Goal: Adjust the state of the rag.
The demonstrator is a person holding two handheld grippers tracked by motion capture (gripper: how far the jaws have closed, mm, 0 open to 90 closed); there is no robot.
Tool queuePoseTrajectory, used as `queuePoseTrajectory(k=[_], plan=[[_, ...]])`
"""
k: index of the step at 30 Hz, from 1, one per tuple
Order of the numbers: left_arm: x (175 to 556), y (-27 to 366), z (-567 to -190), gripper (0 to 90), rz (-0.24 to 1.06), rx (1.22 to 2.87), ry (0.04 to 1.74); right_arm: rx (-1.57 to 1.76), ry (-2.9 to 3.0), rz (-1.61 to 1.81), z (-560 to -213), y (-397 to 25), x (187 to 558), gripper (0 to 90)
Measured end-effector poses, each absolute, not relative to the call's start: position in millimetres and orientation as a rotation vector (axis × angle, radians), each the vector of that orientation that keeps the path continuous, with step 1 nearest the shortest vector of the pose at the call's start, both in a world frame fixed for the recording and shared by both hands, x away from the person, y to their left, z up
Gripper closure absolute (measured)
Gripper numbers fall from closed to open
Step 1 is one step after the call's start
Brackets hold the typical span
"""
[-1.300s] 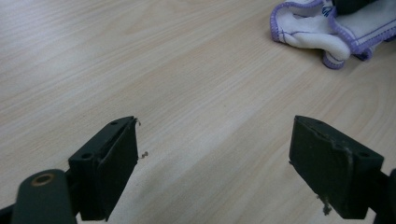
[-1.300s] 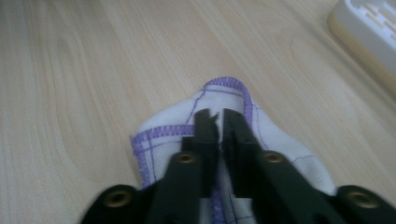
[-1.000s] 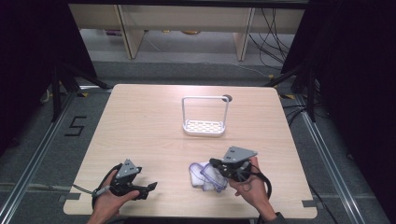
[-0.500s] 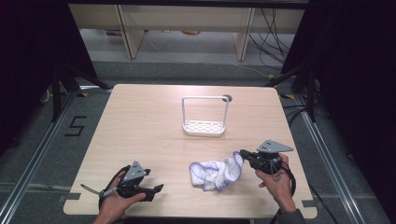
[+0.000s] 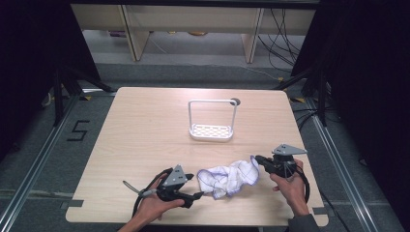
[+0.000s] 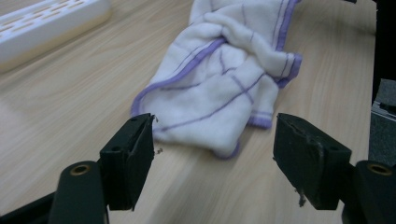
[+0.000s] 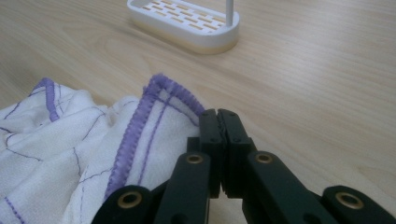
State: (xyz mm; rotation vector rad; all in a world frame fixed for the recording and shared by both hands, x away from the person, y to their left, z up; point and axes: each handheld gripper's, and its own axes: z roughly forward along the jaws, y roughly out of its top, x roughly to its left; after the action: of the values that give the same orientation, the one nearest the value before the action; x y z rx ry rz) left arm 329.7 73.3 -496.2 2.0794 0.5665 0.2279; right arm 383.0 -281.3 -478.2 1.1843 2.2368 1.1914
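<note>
- Writing first: a black "5" (image 5: 79,130) is marked on the grey floor left of the table (image 5: 145,125); there is no legible label on the cloth, the rack or either gripper.
- The cloth (image 5: 228,177), white with purple edging and thin purple lines, lies crumpled on the near part of the table, right between the two grippers.
- Its long axis runs across the table, left to right, tilting slightly away at the right end; that right corner points at the right gripper.
- The right gripper (image 5: 256,158) is clamped tight on that hemmed corner; in the right gripper view the jaws are pressed together, with the purple border (image 7: 140,122) running up beside them.
- The left gripper (image 5: 198,195) sits at the cloth's near-left end with its jaws spread wide; in the left gripper view the cloth (image 6: 224,88) lies just ahead of them, untouched.
- The white rack (image 5: 211,121), with its slotted base and hoop handle, stands upright farther back, well apart from the cloth.
- Against a second ago: the cloth was a tight bundle under the right gripper near the table's middle; now it is drawn out longer and the right gripper has travelled rightwards.
- The left gripper has moved in from the left toward the cloth; the rack hasn't budged.
</note>
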Motion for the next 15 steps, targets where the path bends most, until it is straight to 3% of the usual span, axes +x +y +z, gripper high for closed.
queuePoseTrajectory(k=[8, 9, 10, 11, 13, 15], plan=[[339.2, 36.9, -501.8, 40.9, 0.253, 2.124, 0.469, 1.188, 2.237, 1.207, -479.6, -283.2, 384.5, 89.4], [340.9, 33.6, -503.3, 45.0, 0.253, 2.128, 0.457, 1.19, 2.237, 1.21, -479.7, -283.2, 384.6, 89.4], [342.1, 30.9, -504.7, 58.2, 0.256, 2.141, 0.443, 1.191, 2.233, 1.206, -478.8, -283.5, 384.3, 89.4], [344.1, 29.7, -506.4, 58.2, 0.286, 2.165, 0.407, 1.191, 2.233, 1.206, -478.8, -283.5, 384.3, 89.4], [348.6, 31.8, -507.4, 75.2, 0.305, 2.224, 0.363, 1.191, 2.234, 1.212, -478.1, -283.6, 384.2, 89.4], [349.1, 36.1, -506.2, 82.6, 0.296, 2.198, 0.377, 1.185, 2.232, 1.219, -477.7, -284.2, 383.9, 89.5]])
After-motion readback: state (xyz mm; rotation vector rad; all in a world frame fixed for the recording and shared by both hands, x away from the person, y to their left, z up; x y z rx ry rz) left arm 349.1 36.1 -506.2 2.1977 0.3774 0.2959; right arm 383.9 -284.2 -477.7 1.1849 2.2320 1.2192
